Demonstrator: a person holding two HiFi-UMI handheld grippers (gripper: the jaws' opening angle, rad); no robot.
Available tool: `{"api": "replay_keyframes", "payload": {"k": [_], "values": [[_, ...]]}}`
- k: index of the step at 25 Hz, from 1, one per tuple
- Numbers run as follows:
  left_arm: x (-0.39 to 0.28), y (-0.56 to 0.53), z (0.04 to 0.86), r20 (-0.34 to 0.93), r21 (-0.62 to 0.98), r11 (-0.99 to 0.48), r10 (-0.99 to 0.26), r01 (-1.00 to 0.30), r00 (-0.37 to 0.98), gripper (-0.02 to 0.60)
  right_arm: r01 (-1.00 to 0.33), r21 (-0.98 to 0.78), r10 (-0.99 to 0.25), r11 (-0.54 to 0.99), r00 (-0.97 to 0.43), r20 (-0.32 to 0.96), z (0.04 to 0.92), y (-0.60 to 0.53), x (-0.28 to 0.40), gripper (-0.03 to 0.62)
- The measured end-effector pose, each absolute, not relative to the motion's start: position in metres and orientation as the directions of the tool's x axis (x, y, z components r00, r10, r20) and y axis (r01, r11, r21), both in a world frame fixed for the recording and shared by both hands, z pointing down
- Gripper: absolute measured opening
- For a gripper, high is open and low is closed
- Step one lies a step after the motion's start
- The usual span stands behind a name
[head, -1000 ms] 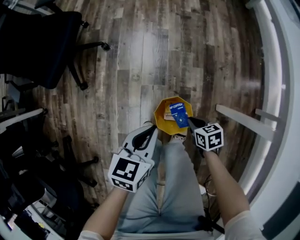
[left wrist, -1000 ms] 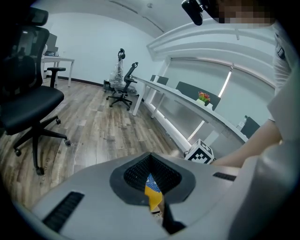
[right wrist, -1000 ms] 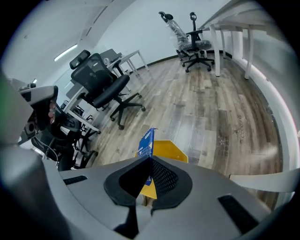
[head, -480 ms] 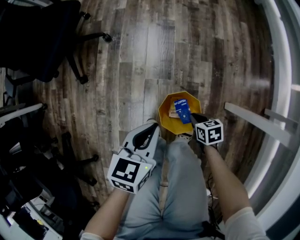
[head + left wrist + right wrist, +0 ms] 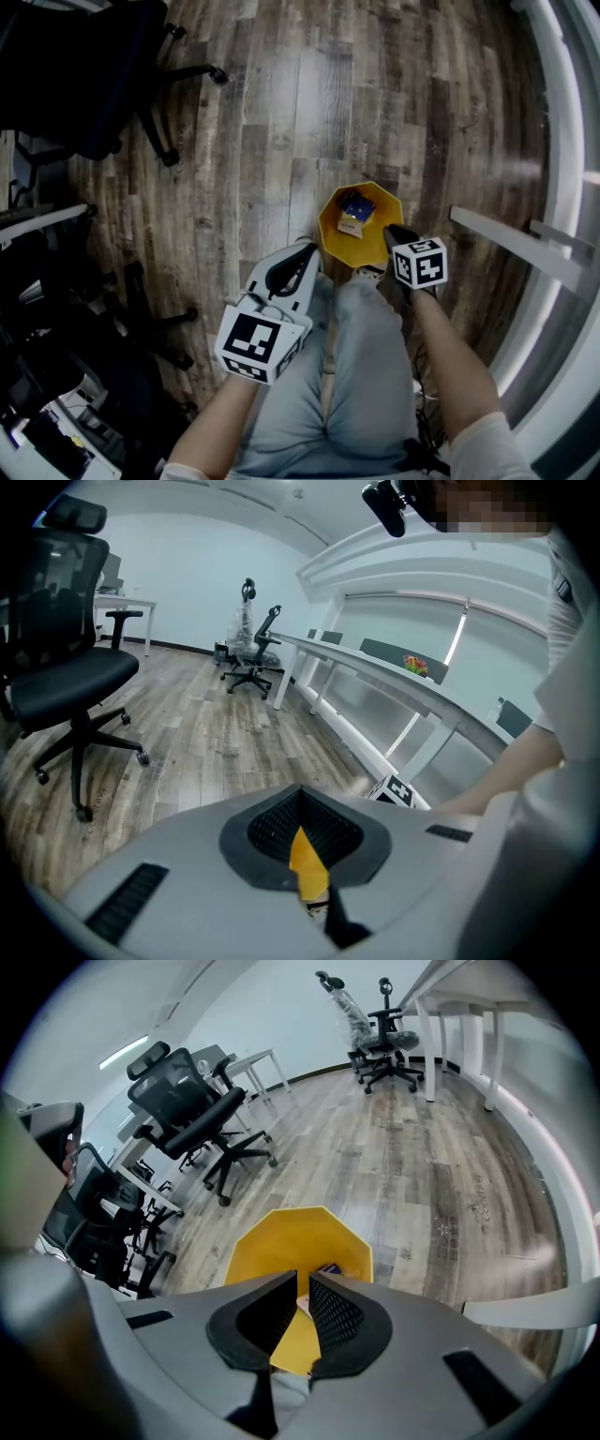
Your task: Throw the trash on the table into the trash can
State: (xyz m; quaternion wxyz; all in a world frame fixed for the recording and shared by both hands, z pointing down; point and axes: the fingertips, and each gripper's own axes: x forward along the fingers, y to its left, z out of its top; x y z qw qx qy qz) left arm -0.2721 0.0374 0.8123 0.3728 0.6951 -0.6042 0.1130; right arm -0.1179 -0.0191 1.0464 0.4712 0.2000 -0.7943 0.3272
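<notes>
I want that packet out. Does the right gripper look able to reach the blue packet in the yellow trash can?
Probably yes: the right gripper hangs just at the yellow trash can's open rim, and the blue packet lies uncovered inside, nothing above it.
</notes>
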Motion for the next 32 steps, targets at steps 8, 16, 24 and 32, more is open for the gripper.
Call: {"api": "replay_keyframes", "payload": {"k": [8,16,24,32], "values": [[-0.272,0.038,0.761,0.597,0.375,0.005,-0.766,-0.927,0.238,0.0,-0.658,-0.339,-0.058,0.673,-0.503,0.862,0.979,-0.033,-0.11,0.041],[-0.272,0.043,0.653,0.601,0.369,0.004,-0.764,-0.929,0.236,0.0,-0.601,-0.376,-0.077,0.705,-0.593,0.802,0.827,-0.037,-0.118,0.041],[-0.249,0.015,0.545,0.54,0.355,-0.069,-0.799,-0.932,0.264,0.0,-0.553,-0.398,-0.184,0.732,-0.722,0.667,0.644,-0.068,-0.121,0.041],[-0.232,0.004,0.467,0.487,0.332,-0.133,-0.824,-0.934,0.291,0.0,-0.512,-0.402,-0.243,0.759,-0.796,0.555,0.52,-0.068,-0.112,0.041]]}}
